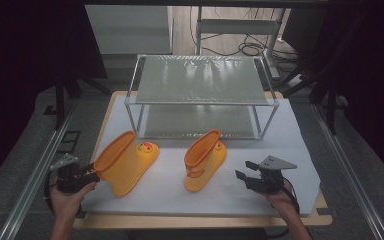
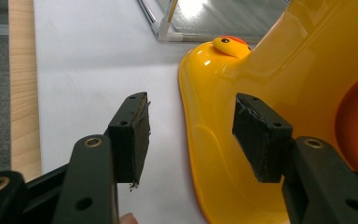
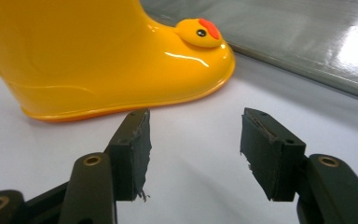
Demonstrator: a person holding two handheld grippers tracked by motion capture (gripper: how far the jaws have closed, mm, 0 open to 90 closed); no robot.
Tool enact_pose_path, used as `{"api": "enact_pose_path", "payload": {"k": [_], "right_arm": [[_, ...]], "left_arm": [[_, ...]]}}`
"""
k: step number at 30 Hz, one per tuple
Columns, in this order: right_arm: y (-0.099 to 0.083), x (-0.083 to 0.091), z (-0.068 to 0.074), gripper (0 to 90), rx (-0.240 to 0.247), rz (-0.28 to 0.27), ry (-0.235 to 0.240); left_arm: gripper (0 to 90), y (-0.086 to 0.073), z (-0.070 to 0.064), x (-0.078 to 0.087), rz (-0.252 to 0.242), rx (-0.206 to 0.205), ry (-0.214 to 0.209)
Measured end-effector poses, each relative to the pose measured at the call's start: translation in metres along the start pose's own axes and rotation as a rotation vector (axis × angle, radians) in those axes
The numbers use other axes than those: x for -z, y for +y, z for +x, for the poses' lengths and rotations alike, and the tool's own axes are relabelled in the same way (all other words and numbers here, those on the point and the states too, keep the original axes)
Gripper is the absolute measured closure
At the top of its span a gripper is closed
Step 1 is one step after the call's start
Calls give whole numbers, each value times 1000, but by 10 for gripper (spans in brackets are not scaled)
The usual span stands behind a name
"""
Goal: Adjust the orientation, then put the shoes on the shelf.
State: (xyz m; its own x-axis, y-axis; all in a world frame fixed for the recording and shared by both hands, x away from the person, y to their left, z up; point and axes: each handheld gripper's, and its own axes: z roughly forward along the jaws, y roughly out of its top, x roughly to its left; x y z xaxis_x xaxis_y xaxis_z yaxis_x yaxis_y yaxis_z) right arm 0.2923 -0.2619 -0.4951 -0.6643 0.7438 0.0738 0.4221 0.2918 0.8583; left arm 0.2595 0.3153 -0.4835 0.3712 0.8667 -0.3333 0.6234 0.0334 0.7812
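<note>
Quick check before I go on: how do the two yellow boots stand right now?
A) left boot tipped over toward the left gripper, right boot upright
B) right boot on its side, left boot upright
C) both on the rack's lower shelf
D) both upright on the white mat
A: in the high view the left boot leans with its opening at the left gripper, while the right boot stands upright on the white mat.

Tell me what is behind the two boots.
Behind the left boot and right boot stands a two-tier rack, both shelves bare where they show. The top shelf covers the back of the lower shelf, so that part cannot be checked.
</note>
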Motion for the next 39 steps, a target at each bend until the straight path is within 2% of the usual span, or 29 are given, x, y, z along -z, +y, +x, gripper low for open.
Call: {"api": "enact_pose_path", "payload": {"k": [7,14,18,22,25,31,39], "right_arm": [[-1,4,-7,430,-26,-7,-7],[-2,5,-13,429,-40,-9,-26],[-2,5,-13,429,-37,-5,-30],[-2,4,-13,430,-35,-1,-31],[-2,3,-14,430,-38,0,-28],[-1,3,-13,434,-44,3,-25],[0,2,-14,433,-45,11,-22]], "left_arm": [[463,2,0,3,-3,-1,-1],[462,5,4,15,-14,12,-7],[451,6,7,23,-25,26,-29],[442,10,10,33,-39,48,-68],[444,19,11,42,-30,45,-89],[439,42,10,58,-12,13,-139],[437,72,-4,66,30,-43,-187]]}}
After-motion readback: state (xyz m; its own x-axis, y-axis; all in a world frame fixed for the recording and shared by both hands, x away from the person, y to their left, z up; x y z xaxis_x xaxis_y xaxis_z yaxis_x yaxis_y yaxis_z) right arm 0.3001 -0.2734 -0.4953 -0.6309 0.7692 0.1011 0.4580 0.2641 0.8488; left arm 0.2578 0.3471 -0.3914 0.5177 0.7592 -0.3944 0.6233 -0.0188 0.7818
